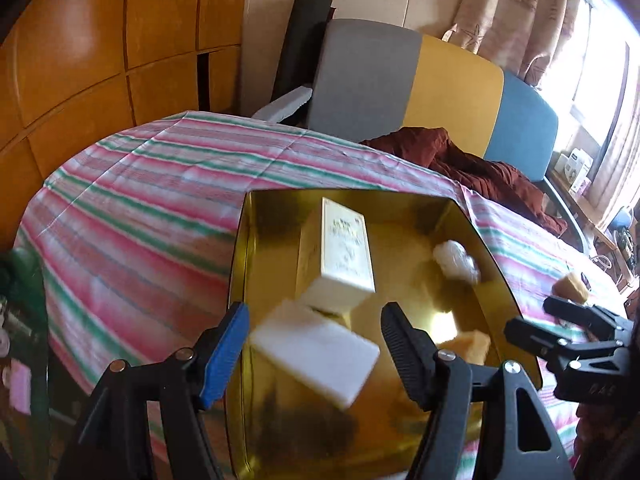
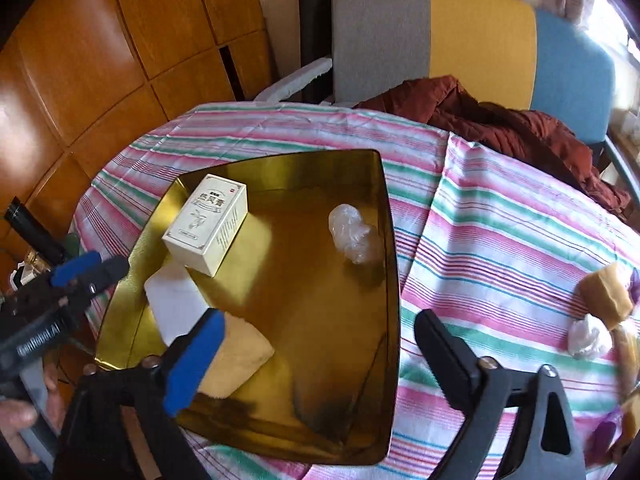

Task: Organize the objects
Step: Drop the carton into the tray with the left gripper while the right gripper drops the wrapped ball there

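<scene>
A gold tin tray [image 1: 500,280] [image 2: 390,240] sits on the striped tablecloth. In it lie a cream carton [image 1: 346,248] [image 2: 208,224], a white sponge block [image 1: 316,352] [image 2: 176,304], a tan sponge [image 1: 468,346] [image 2: 240,356] and a crumpled clear plastic ball [image 1: 456,260] [image 2: 354,236]. My left gripper [image 1: 316,344] is open, its jaws either side of the white block without touching it. My right gripper [image 2: 320,344] is open and empty above the tray's near side. It also shows in the left wrist view [image 1: 552,320].
On the cloth right of the tray lie another tan sponge [image 2: 608,294] [image 1: 570,286], a plastic ball [image 2: 588,340] and purple items [image 2: 604,436]. A maroon garment [image 2: 500,120] lies on the chair behind the table. Wooden cabinets stand at left.
</scene>
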